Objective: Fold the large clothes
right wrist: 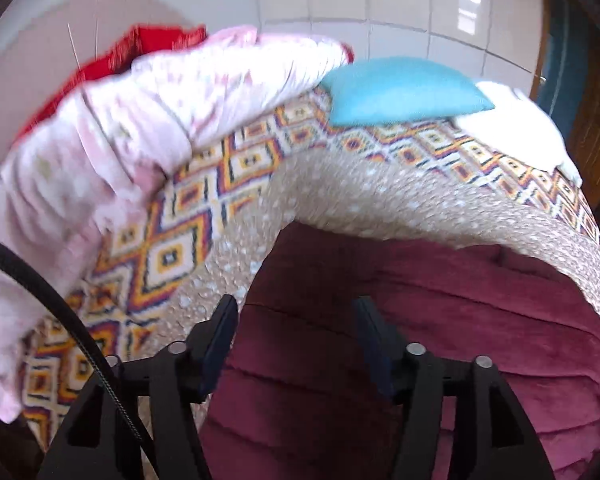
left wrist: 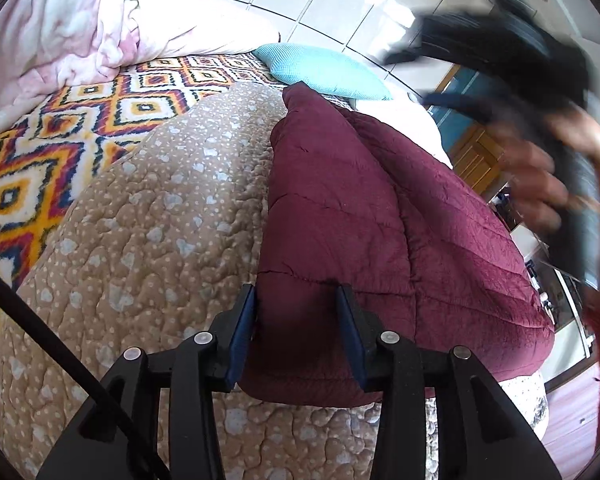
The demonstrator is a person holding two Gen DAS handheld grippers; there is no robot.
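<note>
Nearest the left wrist camera, the left gripper [left wrist: 296,320] has its fingers [left wrist: 244,320] pinching the near corner of the maroon quilted coat [left wrist: 380,220], probably to pin that end in place while the other side is worked. That coat, the garment being folded, lies in a thick, puffy bundle on the tan dotted quilt [left wrist: 140,240], near the bed's edge. Over its far side the right gripper [right wrist: 296,332] hangs with fingers [right wrist: 220,332] spread and nothing between them; the blur suggests a hand in motion, seemingly between holds. Beyond the quilt, a diamond-patterned blanket [left wrist: 40,140] covers the bed. A heaped pink comforter [left wrist: 80,20] fills the far corner, limiting how far the coat can be pushed back. Smaller still, a blue pillow [left wrist: 324,70] sits just past the coat's far tip.
</note>
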